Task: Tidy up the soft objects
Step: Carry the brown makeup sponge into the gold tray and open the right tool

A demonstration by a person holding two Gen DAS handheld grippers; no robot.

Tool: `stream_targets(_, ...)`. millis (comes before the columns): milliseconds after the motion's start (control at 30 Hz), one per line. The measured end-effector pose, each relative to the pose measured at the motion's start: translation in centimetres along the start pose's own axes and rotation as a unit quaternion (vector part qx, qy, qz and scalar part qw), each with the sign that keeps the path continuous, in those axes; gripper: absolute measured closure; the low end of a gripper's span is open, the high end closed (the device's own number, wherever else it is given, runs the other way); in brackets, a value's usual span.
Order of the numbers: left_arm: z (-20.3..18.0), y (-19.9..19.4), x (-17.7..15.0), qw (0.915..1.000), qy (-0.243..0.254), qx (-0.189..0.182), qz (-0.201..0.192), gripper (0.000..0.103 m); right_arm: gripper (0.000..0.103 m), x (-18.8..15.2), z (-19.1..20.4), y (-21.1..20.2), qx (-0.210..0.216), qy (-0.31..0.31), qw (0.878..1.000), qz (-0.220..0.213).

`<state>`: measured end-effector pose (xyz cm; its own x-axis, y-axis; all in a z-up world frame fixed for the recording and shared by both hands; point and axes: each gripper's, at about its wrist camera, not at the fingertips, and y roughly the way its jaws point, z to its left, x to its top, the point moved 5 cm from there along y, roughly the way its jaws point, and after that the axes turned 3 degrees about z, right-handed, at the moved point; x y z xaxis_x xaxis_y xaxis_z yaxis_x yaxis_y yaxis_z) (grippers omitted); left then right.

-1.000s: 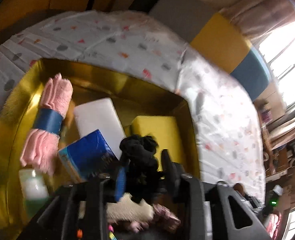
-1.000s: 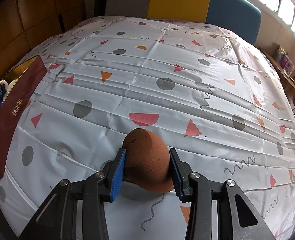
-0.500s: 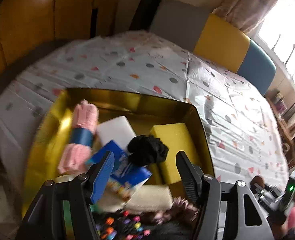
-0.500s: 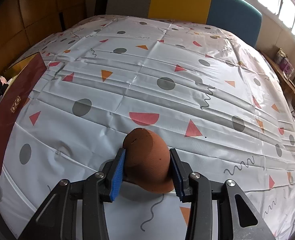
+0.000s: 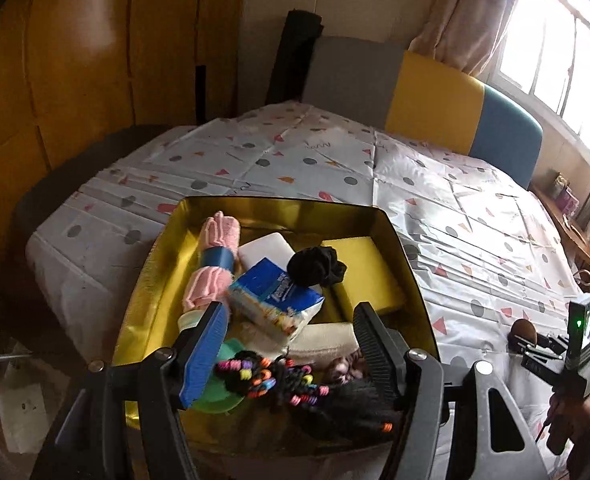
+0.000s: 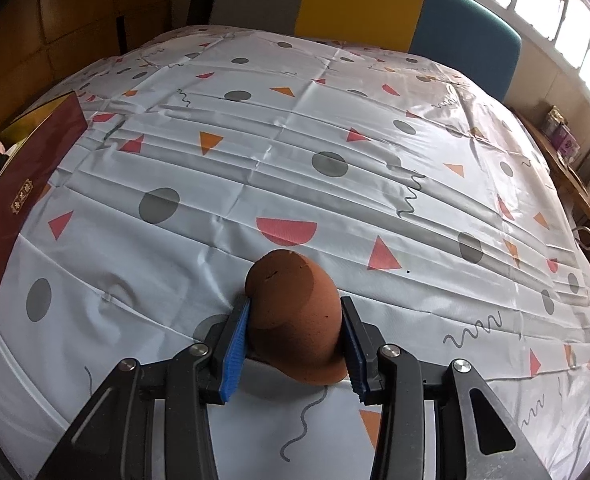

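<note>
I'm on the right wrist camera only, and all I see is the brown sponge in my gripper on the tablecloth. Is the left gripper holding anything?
Observer: No. The left gripper is open. Its jaws have just been opening and nothing is between them.
Operator: What is it pointing at?
Observer: A gold box full of soft things, right under its fingers.
Operator: Where's the black scrunchie?
Observer: The black scrunchie lies inside that box, on top of the blue tissue pack and against the yellow sponge.
</note>
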<state>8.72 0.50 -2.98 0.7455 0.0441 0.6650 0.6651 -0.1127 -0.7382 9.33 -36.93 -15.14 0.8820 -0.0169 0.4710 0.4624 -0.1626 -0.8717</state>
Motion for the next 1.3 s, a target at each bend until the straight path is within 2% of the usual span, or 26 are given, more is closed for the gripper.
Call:
stream_targets(367,1.8,-1.7,-1.6,0.9999,-0.002,0.009,-0.015,0.037,0.06,-0.1,0.8,-0.2,-0.054,0.009,0.998,-0.008)
stream_targets(533,2.6,-1.8,-2.2,0.9998,-0.006,0.011,-0.015,0.037,0.062,0.3,0.7,-0.9,-0.059,0.032,0.998,-0.007)
stream_targets(633,3.1,-1.8,-2.5,0.9998,-0.009,0.014,-0.013,0.037,0.062,1.0,0.7,-2.4,-0.024,0.075,0.997,-0.014)
stream_targets(733,3.7,-1.7,-2.7,0.9997,-0.012,0.019,-0.012,0.037,0.062,1.8,2.4,-4.4,0.009,0.074,0.997,-0.032)
stream_targets(900,5.0,-1.3,-3.0,0.9991,-0.032,0.026,-0.004,0.037,0.061,3.8,8.5,-8.5,0.104,0.055,0.991,-0.067)
stream_targets(1100,6.4,-1.7,-2.8,0.9983,-0.045,0.035,-0.015,0.037,0.06,5.7,17.8,-11.6,0.187,-0.005,0.978,-0.092)
stream_targets(1200,6.7,-2.0,-2.6,0.998,-0.044,0.041,-0.02,0.036,0.058,6.3,21.6,-11.8,0.207,-0.03,0.974,-0.091)
stream_targets(1300,6.9,-2.1,-2.4,0.9977,-0.042,0.048,-0.024,0.034,0.053,6.9,24.6,-10.2,0.2,-0.05,0.976,-0.075)
